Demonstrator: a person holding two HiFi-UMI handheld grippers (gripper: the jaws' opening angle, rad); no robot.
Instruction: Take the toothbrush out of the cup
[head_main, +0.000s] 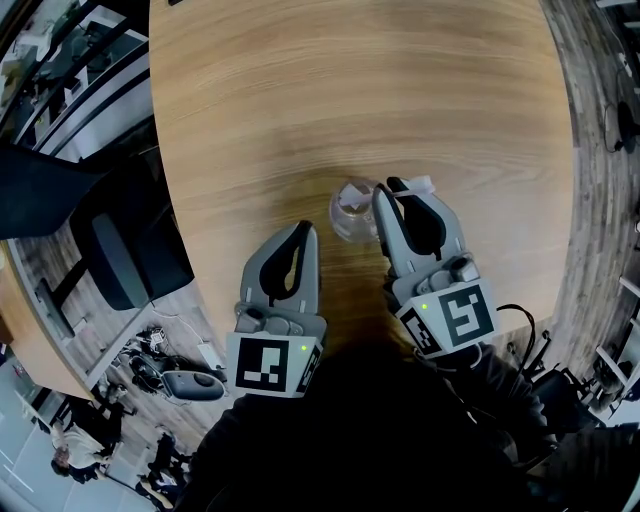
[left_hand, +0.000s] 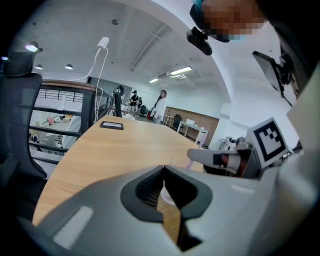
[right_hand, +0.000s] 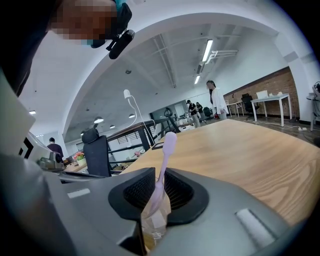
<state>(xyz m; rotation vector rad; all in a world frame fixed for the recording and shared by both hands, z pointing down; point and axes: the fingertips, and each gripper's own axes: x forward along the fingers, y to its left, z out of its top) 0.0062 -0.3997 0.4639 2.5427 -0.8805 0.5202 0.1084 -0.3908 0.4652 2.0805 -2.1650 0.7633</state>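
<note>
Right gripper (right_hand: 159, 176) clamped on pink toothbrush (right_hand: 167, 150) between its pads, clear cup (right_hand: 152, 222) just below, left gripper (left_hand: 163, 170) shut, empty: an angled pull could tip the unheld cup.

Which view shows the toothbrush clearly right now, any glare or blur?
Right gripper view: toothbrush sharp between the jaws, picture edges fisheye-bent. Head view: clear cup faint against the table, dark clothing fills the bottom. Left gripper view: near jaws soft, no glare.
</note>
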